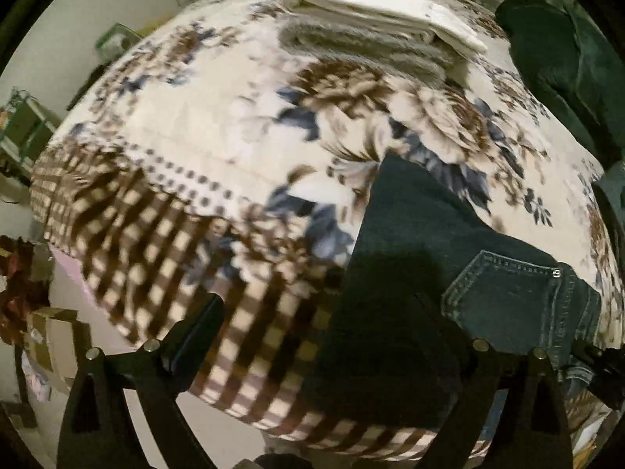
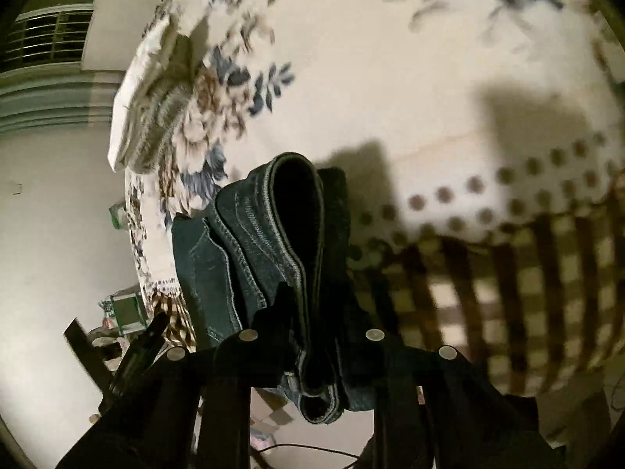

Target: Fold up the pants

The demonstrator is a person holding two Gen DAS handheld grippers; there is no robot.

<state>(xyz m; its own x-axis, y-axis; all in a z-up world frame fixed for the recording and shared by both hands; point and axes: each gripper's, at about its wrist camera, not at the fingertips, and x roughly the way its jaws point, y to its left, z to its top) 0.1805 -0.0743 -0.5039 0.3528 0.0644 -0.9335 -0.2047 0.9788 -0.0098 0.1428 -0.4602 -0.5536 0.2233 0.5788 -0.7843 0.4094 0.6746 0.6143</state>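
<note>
Dark denim pants (image 2: 265,242) with pale stitching, matt and coarse, fleecy floral blanket (image 1: 218,125), soft folded cloth stack (image 1: 375,31), matt black plastic right gripper (image 2: 312,336)

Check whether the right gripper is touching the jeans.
Touching. The right wrist view shows the right gripper with its fingers closed on a bunched fold of the jeans, fabric pinched between them.

Home bedroom — floral blanket (image 1: 218,125) on bed, folded linens (image 1: 383,11).

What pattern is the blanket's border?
Brown-and-cream check on the blanket's border, clearest in the left wrist view.
</note>
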